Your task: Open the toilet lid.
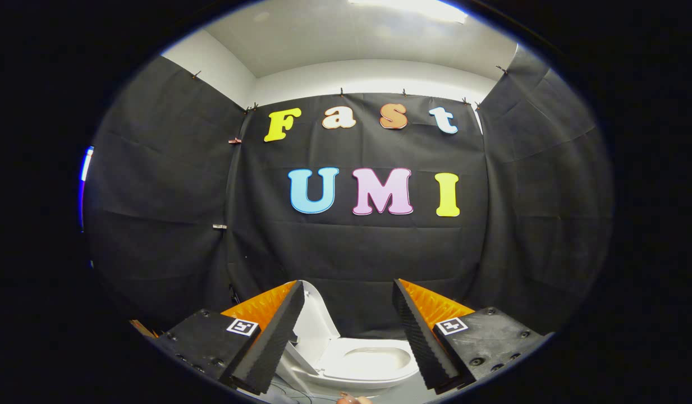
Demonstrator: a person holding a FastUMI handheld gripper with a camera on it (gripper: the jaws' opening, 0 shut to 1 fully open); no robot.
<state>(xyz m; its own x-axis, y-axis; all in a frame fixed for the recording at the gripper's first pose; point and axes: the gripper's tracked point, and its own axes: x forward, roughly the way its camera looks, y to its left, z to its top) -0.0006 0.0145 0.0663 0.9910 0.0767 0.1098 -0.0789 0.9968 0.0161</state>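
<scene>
Claw (348,292) spread, empty; toilet lid (317,322) raised; bowl (374,359) open.

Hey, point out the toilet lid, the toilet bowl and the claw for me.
toilet lid (317,322), gripper view, on its raised inner face beside the left finger.
toilet bowl (376,359), gripper view, on the basin between the fingers.
claw (348,292), gripper view, midway between its open fingertips.

I am holding my gripper (348,292) wide open above the toilet (368,365). The lid (317,325) is standing up, just beside one finger, touching nothing.
</scene>
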